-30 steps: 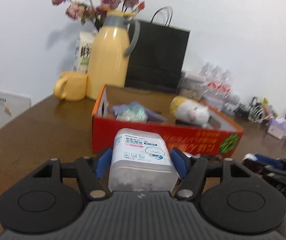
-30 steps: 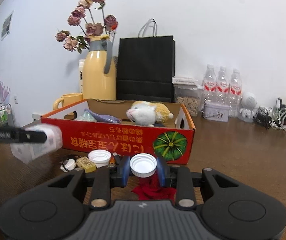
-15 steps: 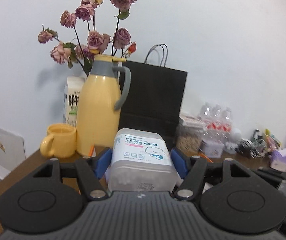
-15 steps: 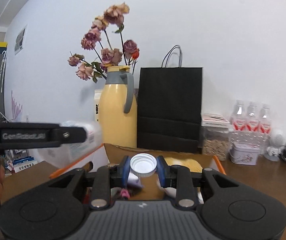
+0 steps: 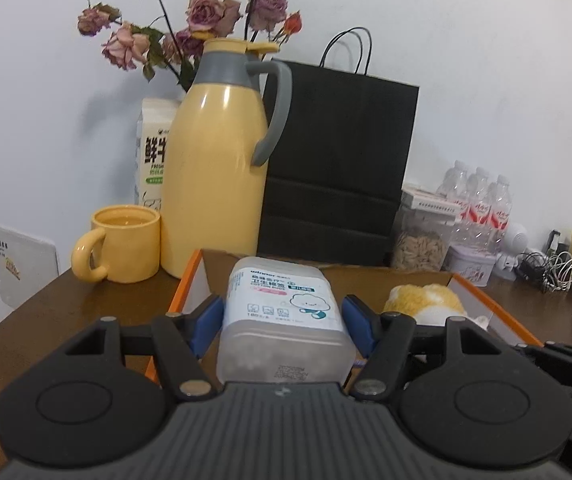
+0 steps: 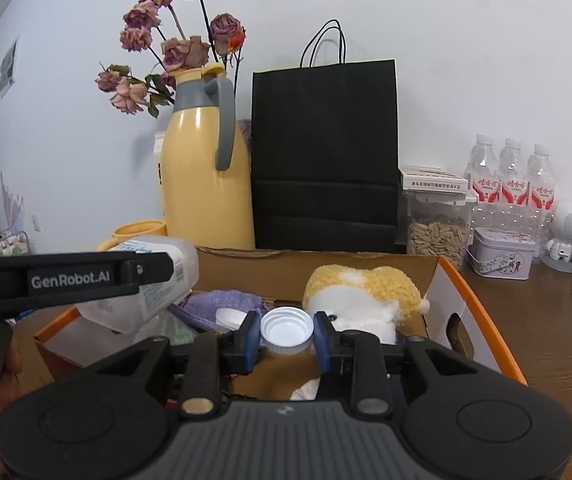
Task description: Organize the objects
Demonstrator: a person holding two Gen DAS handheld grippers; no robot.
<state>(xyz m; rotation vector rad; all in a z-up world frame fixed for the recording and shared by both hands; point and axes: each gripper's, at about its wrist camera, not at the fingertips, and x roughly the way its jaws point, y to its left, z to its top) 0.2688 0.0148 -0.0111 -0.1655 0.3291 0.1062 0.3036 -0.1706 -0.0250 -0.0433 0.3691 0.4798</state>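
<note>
both grippers now hang over the cardboard box (image 6: 450, 280), its floor mostly hidden. left gripper (image 5: 281, 320) jaws clamp the cotton swab box (image 5: 281, 312); right gripper (image 6: 286, 334) jaws pinch the white cap (image 6: 286, 330).

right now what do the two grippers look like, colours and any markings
Both are black plastic. The left gripper and right gripper each have a ribbed grey housing in front of the camera, two round black discs at the sides, silver pivot screws on the linkage bars, and blue pads on the fingers. In the right view, the left gripper's side bears white "GenRobot.AI" lettering. No cables or sleeves show.
</note>
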